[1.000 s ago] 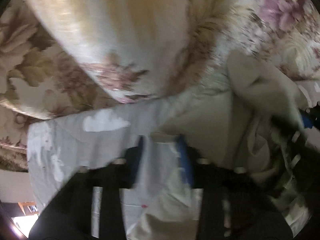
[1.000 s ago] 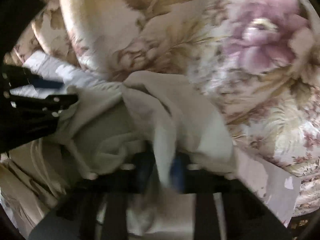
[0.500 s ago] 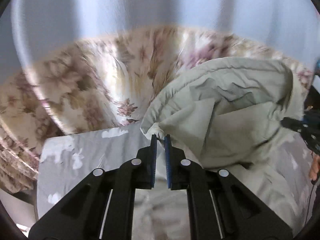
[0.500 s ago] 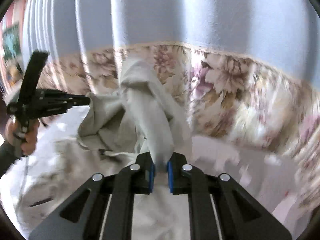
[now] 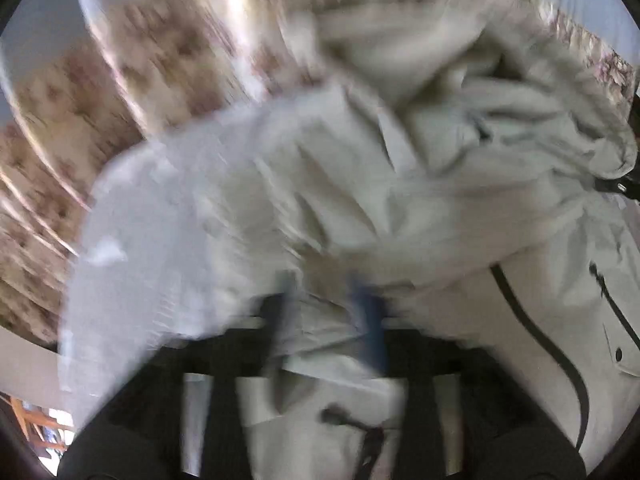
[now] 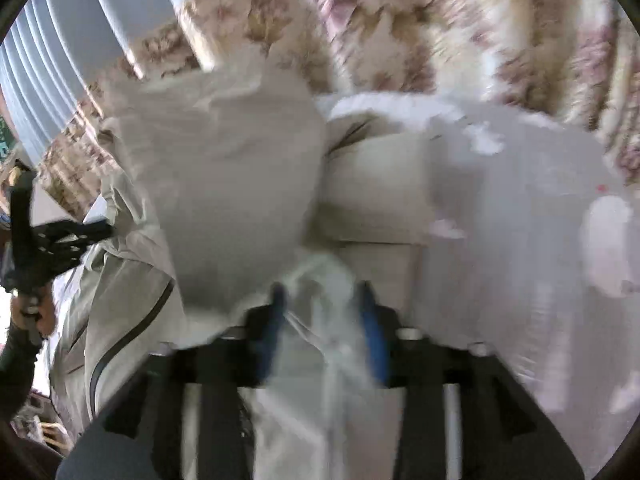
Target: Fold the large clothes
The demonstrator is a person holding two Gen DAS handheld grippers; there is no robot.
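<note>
floral bedspread (image 6: 460,40), grey sheet (image 5: 132,264), pale curtain (image 6: 120,12)

Left gripper (image 5: 326,312): black frame, blue pads on both fingers, pale round fasteners along the finger bases; blurred. Right gripper (image 6: 322,320): same black frame, blue pads, pale fasteners. In the right wrist view, the left hand (image 6: 34,314) shows a black sleeve.

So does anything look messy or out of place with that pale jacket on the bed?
The jacket isn't folded flat: its upper part lies bunched in a crumpled heap over the rest, on the light sheet. Both views are blurred, so finer detail is unclear. Nothing looks torn or spilled.
</note>
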